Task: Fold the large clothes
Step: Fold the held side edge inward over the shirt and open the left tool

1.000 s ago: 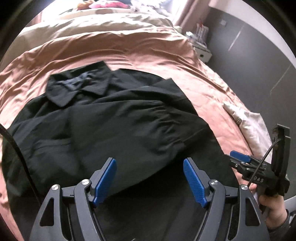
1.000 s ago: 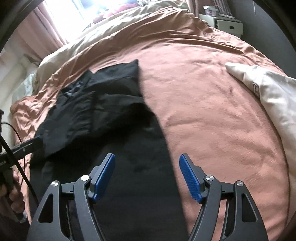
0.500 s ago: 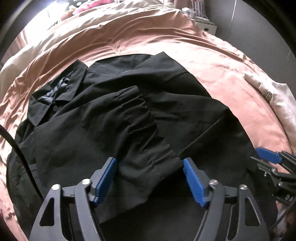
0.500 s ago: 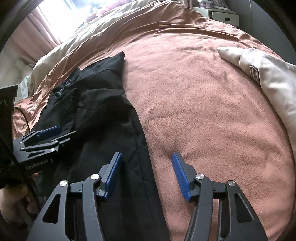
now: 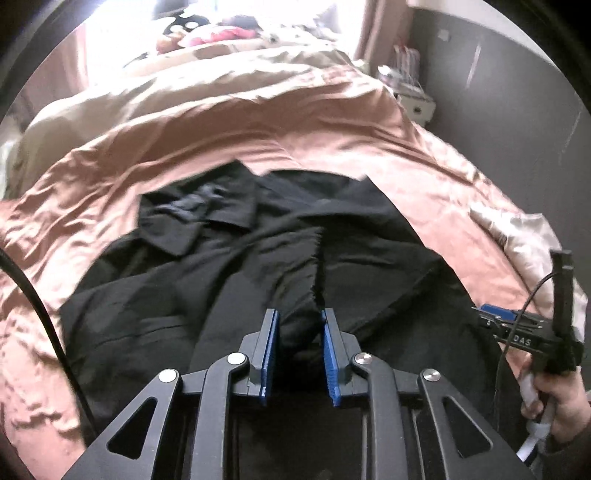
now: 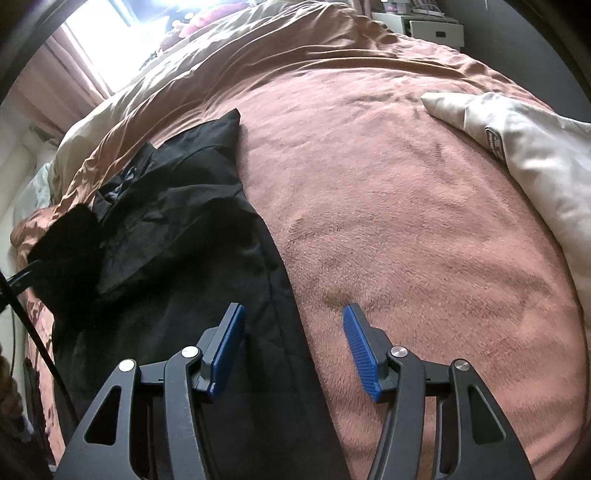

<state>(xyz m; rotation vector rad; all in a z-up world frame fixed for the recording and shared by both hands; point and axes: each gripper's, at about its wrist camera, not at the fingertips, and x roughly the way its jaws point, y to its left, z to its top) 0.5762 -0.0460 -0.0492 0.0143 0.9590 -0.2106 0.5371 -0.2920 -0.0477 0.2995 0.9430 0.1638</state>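
- We find the black collared shirt spread on the pink bedspread, collar toward the far side, left of the scene's middle.
- The left gripper is clenched on a bunched sleeve cuff of the shirt; its blue pads press the dark cloth from both sides.
- The right gripper stands released, its jaws wide apart, straddling the shirt's right edge: the left pad over black cloth, the right pad over bare bedspread.
- In the left wrist view we see the right gripper at the far right, held in a hand. Its body bears the letters "DAS"; the rest of the marking is hidden.
- A cream garment lies to the right, well apart from the shirt. It carries a small patch label; we cannot read it.
- A beige duvet lies beyond the bedspread; a white bedside cabinet stands at the far right.
- A black cable crosses the left edge of the left wrist view.
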